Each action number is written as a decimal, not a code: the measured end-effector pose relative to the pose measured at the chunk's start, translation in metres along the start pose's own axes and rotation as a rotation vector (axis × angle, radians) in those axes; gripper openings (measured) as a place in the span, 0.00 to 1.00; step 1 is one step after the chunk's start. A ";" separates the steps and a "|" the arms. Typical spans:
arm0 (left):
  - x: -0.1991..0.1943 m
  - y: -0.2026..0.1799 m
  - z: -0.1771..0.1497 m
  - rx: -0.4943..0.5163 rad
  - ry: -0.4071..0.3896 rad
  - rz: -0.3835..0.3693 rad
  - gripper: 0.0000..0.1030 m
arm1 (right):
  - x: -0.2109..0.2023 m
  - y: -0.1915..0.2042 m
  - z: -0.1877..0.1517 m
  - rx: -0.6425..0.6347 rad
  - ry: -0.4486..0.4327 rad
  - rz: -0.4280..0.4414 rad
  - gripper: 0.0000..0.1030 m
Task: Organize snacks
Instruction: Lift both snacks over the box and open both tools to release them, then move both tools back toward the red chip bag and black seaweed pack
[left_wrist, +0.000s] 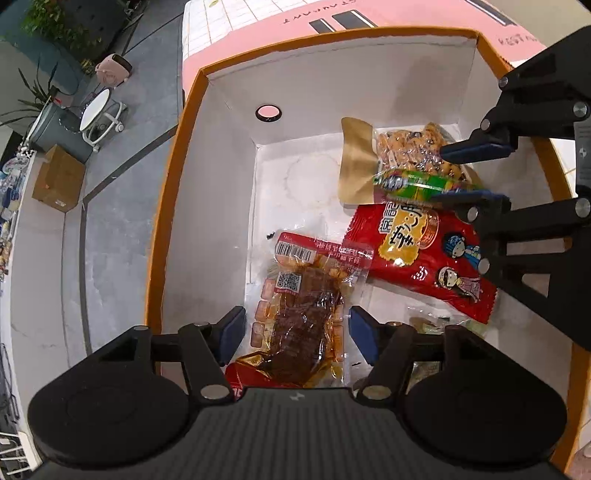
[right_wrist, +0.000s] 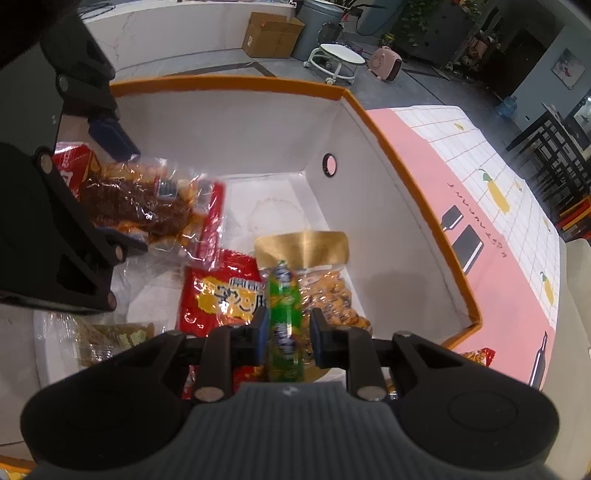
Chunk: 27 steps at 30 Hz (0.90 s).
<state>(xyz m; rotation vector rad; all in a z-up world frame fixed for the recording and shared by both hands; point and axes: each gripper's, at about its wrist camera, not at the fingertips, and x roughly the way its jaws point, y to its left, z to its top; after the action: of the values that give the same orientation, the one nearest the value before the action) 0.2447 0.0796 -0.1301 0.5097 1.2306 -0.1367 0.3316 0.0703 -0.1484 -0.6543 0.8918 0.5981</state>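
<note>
orange-rimmed white cardboard box (left_wrist: 207, 155) takes the snacks: left claw (left_wrist: 293, 334) gapes over a clear brown meat packet (left_wrist: 299, 317), right claw (right_wrist: 286, 332) loosely straddles a green tube-shaped sweet packet (right_wrist: 282, 295), seemingly dropping both.

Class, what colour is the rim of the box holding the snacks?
Orange, around white inner walls; the box rim shows best in the right wrist view.

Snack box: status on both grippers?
Left gripper jaws open around clear pack of brown dried meat. Right gripper jaws open, green snack stick between them. Both inside orange-rimmed white box, nothing in the way.
</note>
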 end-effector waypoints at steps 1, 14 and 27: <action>-0.001 0.001 0.000 -0.006 0.000 -0.005 0.73 | -0.002 -0.001 0.001 0.007 -0.001 0.005 0.31; -0.051 0.009 -0.004 -0.098 -0.089 -0.026 0.86 | -0.045 -0.025 0.002 0.168 -0.107 0.048 0.64; -0.131 -0.005 -0.018 -0.268 -0.345 -0.009 0.86 | -0.135 -0.051 -0.034 0.387 -0.362 -0.007 0.65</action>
<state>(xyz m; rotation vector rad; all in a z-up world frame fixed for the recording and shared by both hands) 0.1827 0.0609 -0.0152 0.2345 0.8961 -0.0627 0.2844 -0.0146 -0.0368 -0.1895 0.6392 0.4984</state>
